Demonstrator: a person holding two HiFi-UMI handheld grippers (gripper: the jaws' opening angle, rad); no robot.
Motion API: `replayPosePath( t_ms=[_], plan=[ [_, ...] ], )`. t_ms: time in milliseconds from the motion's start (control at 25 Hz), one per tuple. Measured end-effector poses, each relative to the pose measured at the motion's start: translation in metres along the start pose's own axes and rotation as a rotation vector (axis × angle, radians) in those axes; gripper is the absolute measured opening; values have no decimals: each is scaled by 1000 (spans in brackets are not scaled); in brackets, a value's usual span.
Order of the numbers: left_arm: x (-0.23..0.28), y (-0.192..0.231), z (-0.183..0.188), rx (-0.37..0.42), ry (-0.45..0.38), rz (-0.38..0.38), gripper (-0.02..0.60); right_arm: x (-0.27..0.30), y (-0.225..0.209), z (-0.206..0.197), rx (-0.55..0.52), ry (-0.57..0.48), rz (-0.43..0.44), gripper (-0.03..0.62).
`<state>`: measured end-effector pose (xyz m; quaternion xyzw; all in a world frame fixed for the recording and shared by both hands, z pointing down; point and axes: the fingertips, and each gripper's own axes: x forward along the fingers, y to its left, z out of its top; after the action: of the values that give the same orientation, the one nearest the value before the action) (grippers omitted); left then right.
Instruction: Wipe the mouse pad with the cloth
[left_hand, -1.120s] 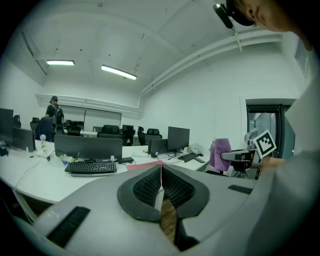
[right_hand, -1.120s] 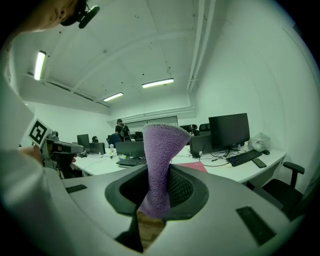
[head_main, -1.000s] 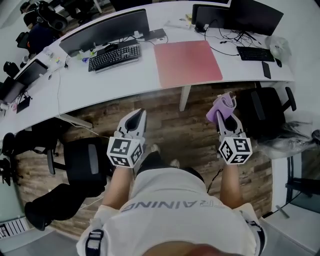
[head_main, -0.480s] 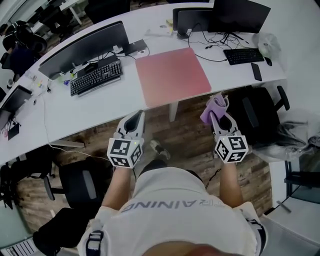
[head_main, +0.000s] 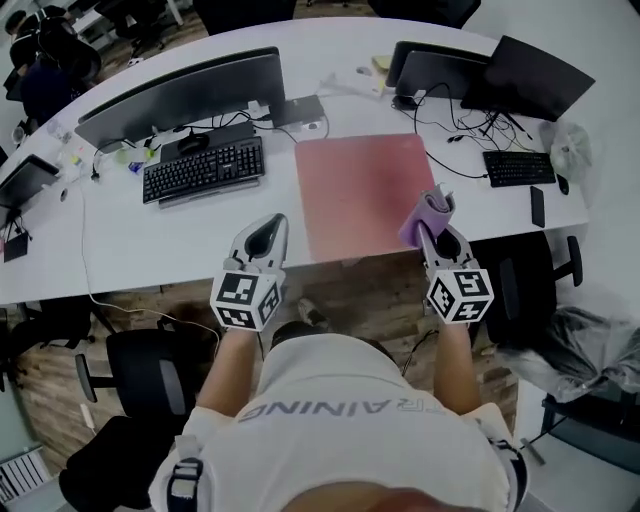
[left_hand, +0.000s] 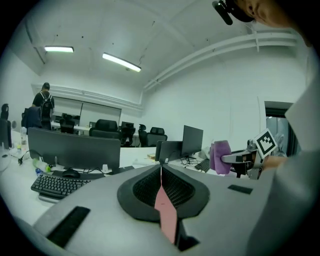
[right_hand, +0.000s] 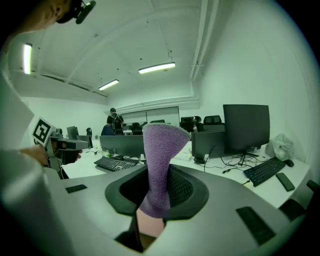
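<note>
Right gripper (head_main: 437, 233), clamped on the purple cloth (head_main: 428, 214), is being held above the pink mouse pad (head_main: 355, 190), apparently for wiping; left gripper (head_main: 265, 236), jaws together and empty, is being held clear.

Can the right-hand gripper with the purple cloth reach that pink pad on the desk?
Probably yes. The right gripper holds the cloth at the mouse pad's near right edge, and nothing lies between.
</note>
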<state>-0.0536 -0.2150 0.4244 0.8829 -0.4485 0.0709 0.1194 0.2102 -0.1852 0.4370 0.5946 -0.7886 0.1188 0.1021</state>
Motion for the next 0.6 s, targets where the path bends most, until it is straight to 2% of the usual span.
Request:
replayPosePath(
  t_ms=[160, 360, 600],
  plan=[
    [20, 44, -1, -23, 17, 55, 32, 61, 7, 0, 5, 44, 61, 100],
    [20, 80, -7, -62, 41, 152, 32, 125, 29, -7, 7, 125, 182, 100],
    [0, 105, -23, -130, 61, 331, 32, 202, 77, -9, -23, 184, 406, 100]
  ],
)
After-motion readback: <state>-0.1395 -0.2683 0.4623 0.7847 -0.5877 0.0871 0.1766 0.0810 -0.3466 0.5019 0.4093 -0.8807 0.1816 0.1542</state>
